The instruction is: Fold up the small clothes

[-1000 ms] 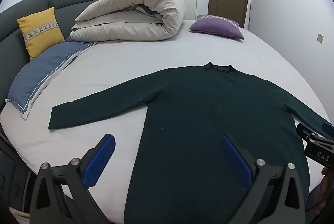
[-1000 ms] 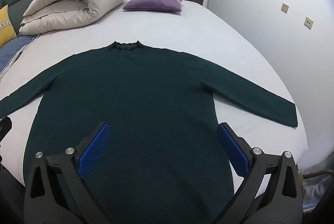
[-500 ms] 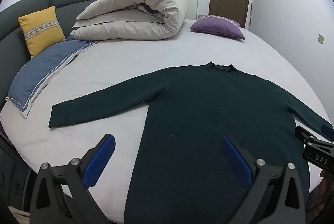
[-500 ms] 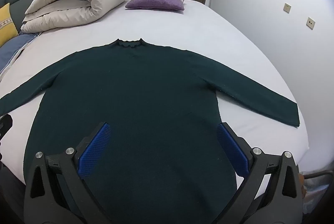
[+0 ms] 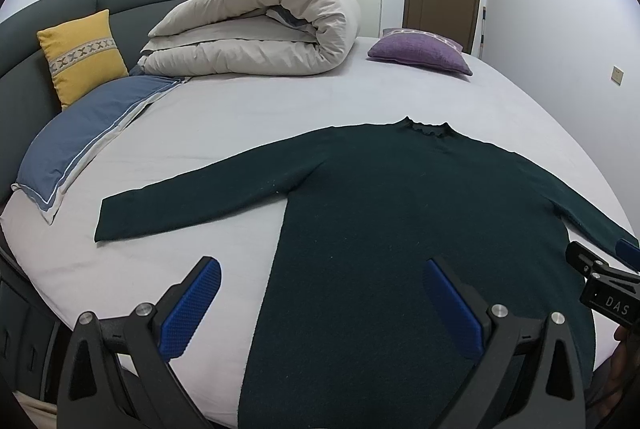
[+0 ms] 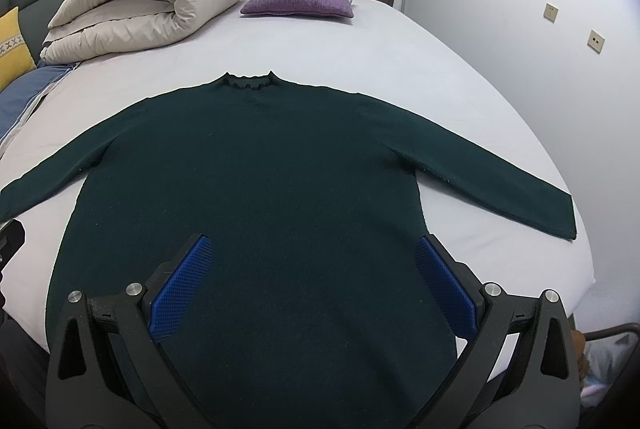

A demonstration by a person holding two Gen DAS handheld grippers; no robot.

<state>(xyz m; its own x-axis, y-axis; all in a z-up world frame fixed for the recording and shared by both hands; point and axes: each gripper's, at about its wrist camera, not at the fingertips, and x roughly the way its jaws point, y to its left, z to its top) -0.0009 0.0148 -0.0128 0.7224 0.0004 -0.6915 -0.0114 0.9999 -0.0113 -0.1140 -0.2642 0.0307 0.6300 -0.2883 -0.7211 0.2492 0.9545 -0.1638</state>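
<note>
Two claws, left claw (image 5: 320,305) and right claw (image 6: 314,285), hover spread and empty above the hem of the dark green knit sweater (image 6: 256,189), its collar-to-hem axis running straight away across the bed (image 6: 360,45).

We lose sweater (image 5: 400,229) hem below bottom edge in both views. Left sleeve cuff cut by left edge in right wrist view. Right cuff hidden behind right tongs (image 5: 612,283) in left wrist view. Yellow cushion (image 6: 12,49) half cropped. Wall sockets (image 6: 552,11) too small to read.
</note>
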